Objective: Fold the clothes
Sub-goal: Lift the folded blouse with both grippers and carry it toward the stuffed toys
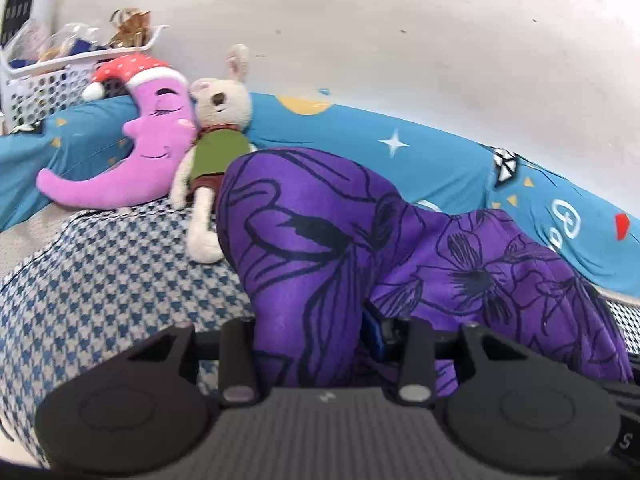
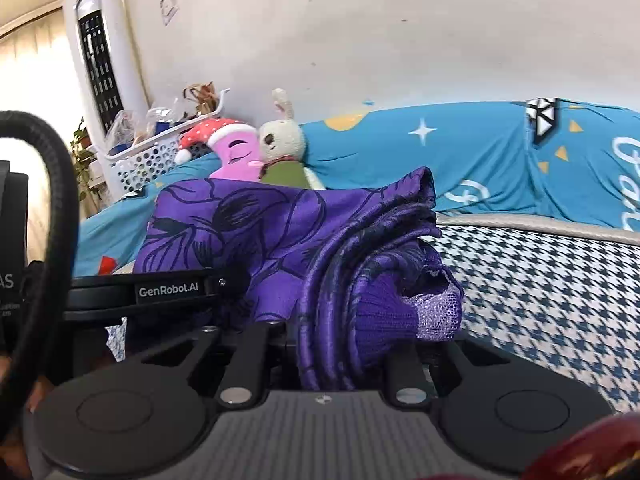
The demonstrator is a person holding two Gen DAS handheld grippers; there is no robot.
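A purple garment [image 1: 320, 220] printed with dark flower outlines is lifted off the bed and fills the middle of the left wrist view. Its cloth runs down between the jaws of my left gripper [image 1: 320, 320], which is shut on it; the fingertips are hidden under the fabric. In the right wrist view the same garment [image 2: 280, 220] hangs bunched in ropy folds with a knitted cuff at the right. My right gripper [image 2: 336, 340] is shut on that bunch. The left gripper's body [image 2: 172, 290] shows close at the left, touching the cloth.
The bed has a blue-and-white houndstooth cover [image 1: 100, 280] and a blue star-print quilt [image 1: 400, 148] piled along the wall. A pink moon plush [image 1: 152, 152] and a cream rabbit toy [image 1: 220, 120] lie behind the garment. A white basket [image 2: 148, 160] and tower fan [image 2: 100, 60] stand at the far left.
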